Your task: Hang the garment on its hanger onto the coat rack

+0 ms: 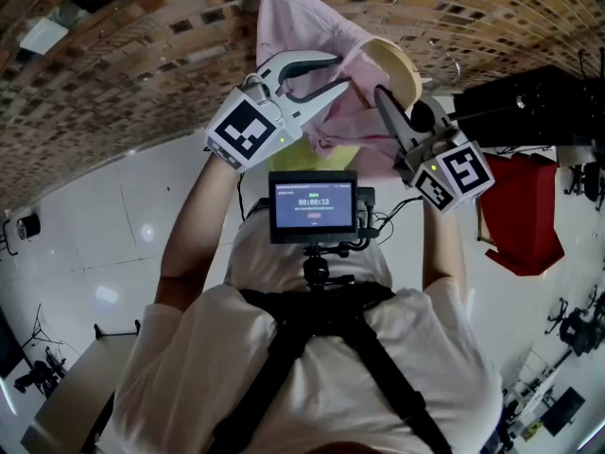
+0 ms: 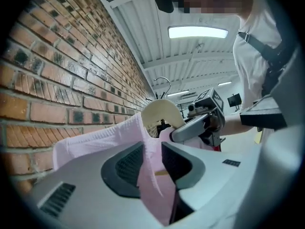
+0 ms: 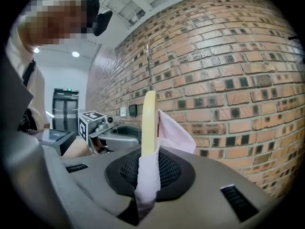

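The right gripper's (image 3: 145, 173) jaws were pressed together on the hanger (image 3: 148, 123), with pink cloth caught between the pads. The left gripper's (image 2: 153, 162) jaws stood partly spread, and the garment (image 2: 90, 144) lay loose between them. With only one firm pinch, the garment could slide off the hanger. The hanger could also pivot, swinging its hook (image 2: 164, 82) above the jaws askew of the unseen coat rack.

The head camera looked steeply down past the person's shoulders (image 1: 189, 348) at the brick wall (image 1: 113, 83). Each gripper camera rode close behind its own jaws, looking level along them, the two facing one another. All three shared the pink garment (image 1: 301, 22) and hanger (image 1: 399, 64).
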`<action>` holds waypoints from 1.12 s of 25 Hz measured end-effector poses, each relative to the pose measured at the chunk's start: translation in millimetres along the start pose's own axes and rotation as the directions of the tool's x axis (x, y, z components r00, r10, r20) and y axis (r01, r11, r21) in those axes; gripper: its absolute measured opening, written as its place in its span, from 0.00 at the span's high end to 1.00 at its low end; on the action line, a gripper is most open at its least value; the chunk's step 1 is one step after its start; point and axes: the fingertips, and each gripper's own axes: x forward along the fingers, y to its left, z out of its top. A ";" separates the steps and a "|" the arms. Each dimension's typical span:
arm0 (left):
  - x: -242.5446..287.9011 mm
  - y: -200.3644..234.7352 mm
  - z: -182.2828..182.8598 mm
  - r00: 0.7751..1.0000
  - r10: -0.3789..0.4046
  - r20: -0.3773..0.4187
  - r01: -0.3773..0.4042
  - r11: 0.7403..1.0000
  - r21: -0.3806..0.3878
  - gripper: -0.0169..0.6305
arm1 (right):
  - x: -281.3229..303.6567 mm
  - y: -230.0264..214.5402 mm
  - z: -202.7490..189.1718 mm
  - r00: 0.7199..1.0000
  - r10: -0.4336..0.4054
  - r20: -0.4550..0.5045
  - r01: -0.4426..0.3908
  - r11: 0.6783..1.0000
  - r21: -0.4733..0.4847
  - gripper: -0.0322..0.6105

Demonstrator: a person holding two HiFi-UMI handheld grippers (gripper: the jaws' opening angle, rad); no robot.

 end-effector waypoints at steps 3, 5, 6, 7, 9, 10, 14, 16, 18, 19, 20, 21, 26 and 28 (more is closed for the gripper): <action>-13.3 7.0 -5.6 1.000 0.026 0.005 -0.026 0.998 -0.064 0.76 | -4.9 -4.3 4.7 1.000 -0.009 0.021 0.009 1.000 -0.005 0.94; -24.0 13.7 -12.4 0.998 0.062 -0.020 -0.064 0.992 -0.106 0.76 | -8.5 -6.7 5.2 1.000 -0.013 0.027 0.013 1.000 -0.001 0.94; -29.0 18.1 -15.5 0.996 0.081 -0.029 -0.084 0.990 -0.115 0.76 | -10.3 -8.0 5.1 0.999 -0.015 0.029 0.015 1.000 0.002 0.94; -33.9 22.9 -18.1 0.994 0.100 -0.035 -0.103 0.987 -0.121 0.76 | -12.1 -9.3 4.7 0.999 -0.018 0.029 0.018 1.000 0.003 0.94; -43.9 31.7 -20.8 0.990 0.136 -0.046 -0.141 0.981 -0.133 0.76 | -15.8 -11.2 2.8 0.999 -0.026 0.024 0.026 1.000 0.004 0.94; -48.6 35.2 -21.4 0.987 0.150 -0.050 -0.156 0.978 -0.139 0.76 | -17.5 -11.7 1.8 0.999 -0.029 0.021 0.029 1.000 0.006 0.94; -58.3 43.5 -22.2 0.983 0.173 -0.054 -0.179 0.973 -0.147 0.76 | -24.8 -14.5 -1.8 0.999 -0.041 0.010 0.041 0.999 0.018 0.94; -56.9 45.7 -24.4 0.984 0.169 -0.059 -0.176 0.974 -0.140 0.76 | -28.4 -17.0 -4.5 0.999 -0.053 0.001 0.053 0.999 0.012 0.94; -50.5 45.0 -27.5 0.985 0.159 -0.069 -0.167 0.978 -0.125 0.76 | -33.8 -21.6 -8.3 0.998 -0.068 -0.005 0.068 0.998 0.005 0.94; -43.3 40.7 -28.3 0.985 0.152 -0.077 -0.160 0.980 -0.119 0.76 | -40.9 -25.9 -10.9 0.997 -0.076 -0.009 0.076 0.997 0.006 0.94; -31.2 32.7 -27.4 0.986 0.144 -0.086 -0.153 0.982 -0.111 0.76 | -53.8 -33.0 -13.7 0.996 -0.084 -0.013 0.084 0.996 0.009 0.94; -12.8 21.4 -24.1 0.987 0.131 -0.093 -0.140 0.985 -0.100 0.76 | -72.9 -43.3 -16.1 0.995 -0.096 -0.013 0.096 0.995 0.012 0.94; 71.0 -16.0 -11.0 0.995 -0.001 -0.099 -0.005 0.999 -0.052 0.76 | -156.9 -81.4 -24.4 0.973 -0.231 0.004 0.231 0.973 0.032 0.94; 64.9 -15.5 -18.7 0.995 0.017 -0.100 -0.025 0.996 -0.083 0.76 | -155.7 -79.1 -25.2 0.977 -0.211 -0.023 0.211 0.977 0.019 0.94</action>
